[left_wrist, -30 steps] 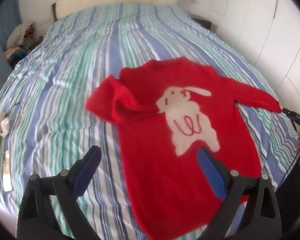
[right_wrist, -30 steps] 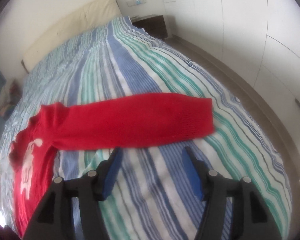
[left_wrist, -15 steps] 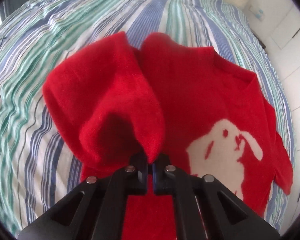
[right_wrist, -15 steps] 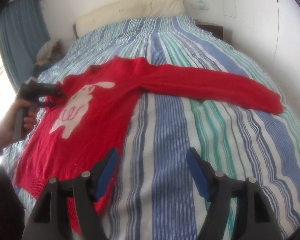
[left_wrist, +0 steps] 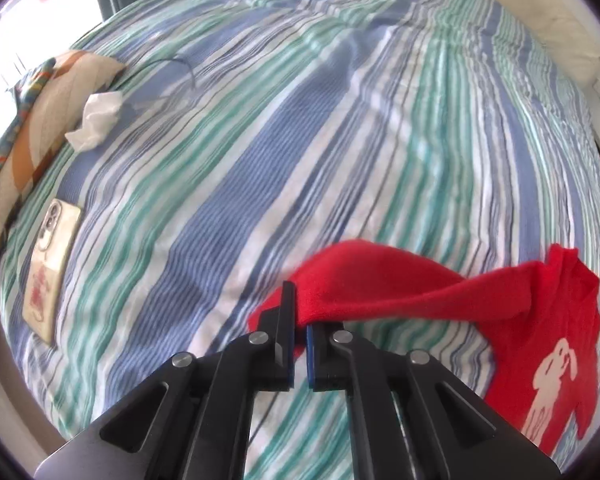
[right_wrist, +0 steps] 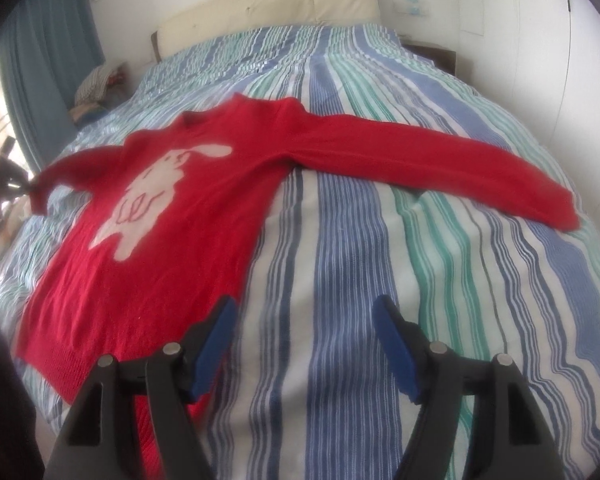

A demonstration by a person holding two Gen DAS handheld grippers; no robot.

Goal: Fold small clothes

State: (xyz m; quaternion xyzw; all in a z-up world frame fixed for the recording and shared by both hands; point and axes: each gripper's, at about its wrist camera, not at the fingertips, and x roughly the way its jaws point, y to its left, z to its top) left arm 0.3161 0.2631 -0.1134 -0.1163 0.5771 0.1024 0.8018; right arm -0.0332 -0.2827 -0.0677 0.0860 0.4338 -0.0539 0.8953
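LEFT claw: clamped on sleeve cuff of red sweater, since half a second ago drawn outward off the body, sleeve now unfolded | RIGHT claw: apart, empty, sweater hem just left of it on bed | HIDDEN: cuff end behind jaws; phone far left.

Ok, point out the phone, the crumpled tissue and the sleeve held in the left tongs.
phone (left_wrist: 50,270), left wrist view, middle of its patterned back.
crumpled tissue (left_wrist: 96,120), left wrist view, centre of the white wad.
sleeve (left_wrist: 380,288), left wrist view, red knit just beyond the left tongs (left_wrist: 299,330).
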